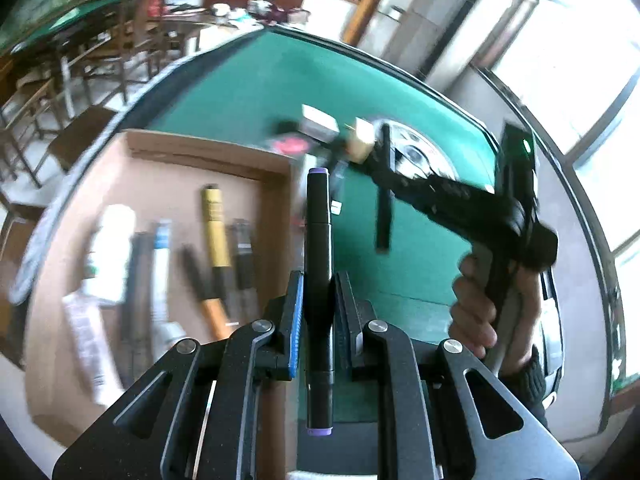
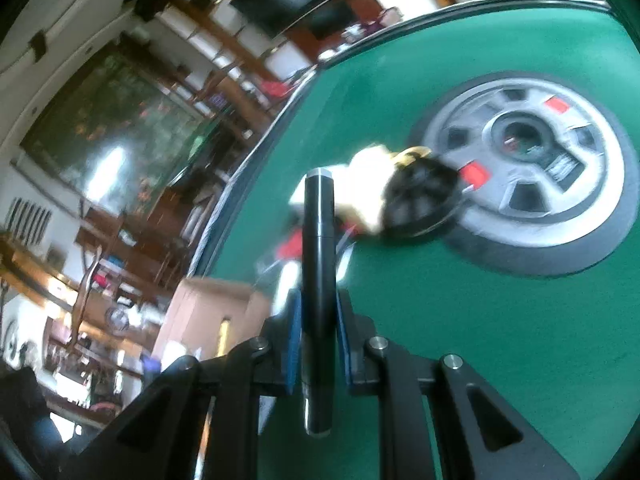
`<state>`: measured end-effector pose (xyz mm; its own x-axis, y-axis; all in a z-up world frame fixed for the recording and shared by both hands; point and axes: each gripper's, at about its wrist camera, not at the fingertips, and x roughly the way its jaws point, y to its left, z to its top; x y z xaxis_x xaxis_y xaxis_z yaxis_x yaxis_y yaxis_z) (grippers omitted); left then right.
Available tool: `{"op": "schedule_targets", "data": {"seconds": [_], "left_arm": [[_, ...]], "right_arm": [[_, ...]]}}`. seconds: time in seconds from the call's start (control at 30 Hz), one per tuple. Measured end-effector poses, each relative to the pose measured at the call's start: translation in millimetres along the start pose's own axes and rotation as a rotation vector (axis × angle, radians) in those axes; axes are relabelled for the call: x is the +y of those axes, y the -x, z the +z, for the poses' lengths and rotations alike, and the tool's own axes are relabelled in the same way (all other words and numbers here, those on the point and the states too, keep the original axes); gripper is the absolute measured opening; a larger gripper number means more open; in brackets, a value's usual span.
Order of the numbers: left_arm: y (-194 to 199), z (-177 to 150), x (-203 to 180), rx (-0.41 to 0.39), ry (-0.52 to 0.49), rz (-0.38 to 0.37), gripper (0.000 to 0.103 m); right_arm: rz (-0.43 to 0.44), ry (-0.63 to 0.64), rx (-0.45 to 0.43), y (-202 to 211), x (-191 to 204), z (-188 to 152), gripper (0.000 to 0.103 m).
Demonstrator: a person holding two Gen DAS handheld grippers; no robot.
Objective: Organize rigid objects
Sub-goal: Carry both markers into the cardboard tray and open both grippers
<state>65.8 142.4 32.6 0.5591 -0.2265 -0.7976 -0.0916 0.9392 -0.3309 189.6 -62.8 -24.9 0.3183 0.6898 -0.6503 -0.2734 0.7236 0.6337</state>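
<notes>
Left wrist: left tongs [image 1: 318, 300] pinching one purple-capped marker [image 1: 319, 240]; right tongs [image 2: 316, 312] pinching one black marker [image 2: 317, 280].

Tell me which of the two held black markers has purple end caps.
The black marker in the left gripper: purple caps at both ends. The right gripper's marker has grey ends.

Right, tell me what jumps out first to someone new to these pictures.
Each gripper is clamped on a dark marker: the left gripper holds a purple-capped marker above the edge of the cardboard box, and the right gripper holds a grey-capped marker. Beyond, a big grey round panel sits in the green table, with a blurred pile of small items beside it.
</notes>
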Motion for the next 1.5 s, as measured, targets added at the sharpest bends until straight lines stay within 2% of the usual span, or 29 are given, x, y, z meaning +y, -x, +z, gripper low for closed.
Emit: {"op": "schedule_targets", "data": {"seconds": [0.13,0.3,0.43,0.5,0.63,0.73,0.83,0.9,1.0,1.27,1.5], "left_arm": [[24,-3,41,-0.033,0.073,0.045,0.014],[22,-12,76,-0.025,0.150,0.083,0.014],[8,-21,87,0.009,0.159,0.085,0.014],[2,-24,87,0.024,0.156,0.090,0.014],[-7,-29,89,0.042,0.148,0.116,0.014],[-17,-30,92,0.069,0.158,0.122,0.014],[-21,-31,88,0.065,0.134,0.151,0.014],[-25,-29,88,0.070,0.131,0.146,0.014],[-27,-29,87,0.064,0.114,0.176,0.014],[-30,-28,85,0.062,0.091,0.176,0.014],[-34,-25,81,0.072,0.086,0.186,0.014]], "right_arm": [[0.078,0.043,0.027,-4,21,-8,0.015],[0.176,0.077,0.094,-10,58,-22,0.015],[0.169,0.153,0.164,-28,97,-42,0.015],[0.133,0.190,0.184,-39,111,-51,0.015],[0.102,0.186,0.233,-59,116,-58,0.015],[0.047,0.207,0.241,-68,117,-60,0.015],[-0.025,0.241,0.230,-71,122,-64,0.015],[-0.047,0.253,0.224,-72,125,-64,0.015],[-0.097,0.280,0.216,-75,128,-65,0.015],[-0.160,0.336,0.199,-75,125,-67,0.015],[-0.142,0.326,0.200,-74,122,-66,0.015]]}}
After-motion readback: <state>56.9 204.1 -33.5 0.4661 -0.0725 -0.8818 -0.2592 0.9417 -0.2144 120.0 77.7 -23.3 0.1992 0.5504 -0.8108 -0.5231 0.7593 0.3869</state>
